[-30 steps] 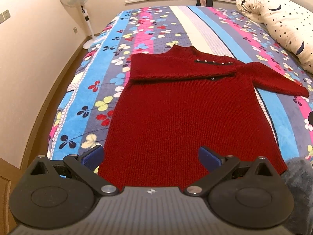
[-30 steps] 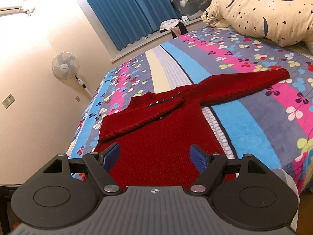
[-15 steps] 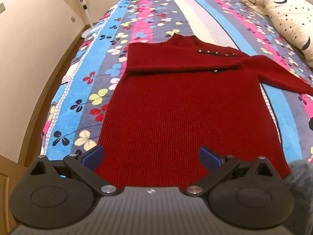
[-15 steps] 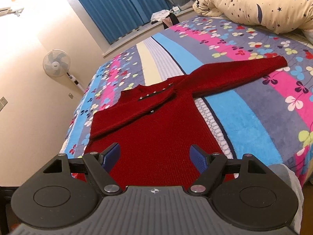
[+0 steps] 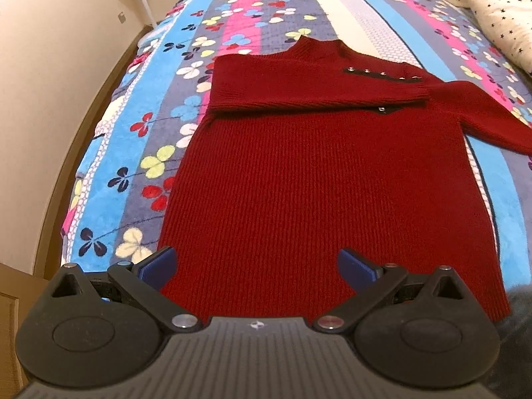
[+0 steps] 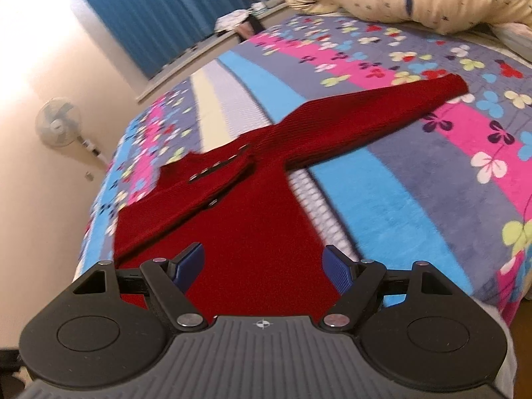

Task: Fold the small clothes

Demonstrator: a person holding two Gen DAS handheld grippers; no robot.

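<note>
A dark red ribbed-knit sweater lies flat on the plush striped floral bed blanket, hem hidden behind the left gripper and right gripper, jaws wide, empty.

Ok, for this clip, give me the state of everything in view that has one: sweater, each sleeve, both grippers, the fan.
red sweater: spread flat on the bedspread.
left sleeve: folded across the chest.
right sleeve: stretched out on the bedspread, unfolded.
left gripper: open, empty, over the hem.
right gripper: open, empty, over the hem.
fan: upright; running or not, cannot tell.
</note>
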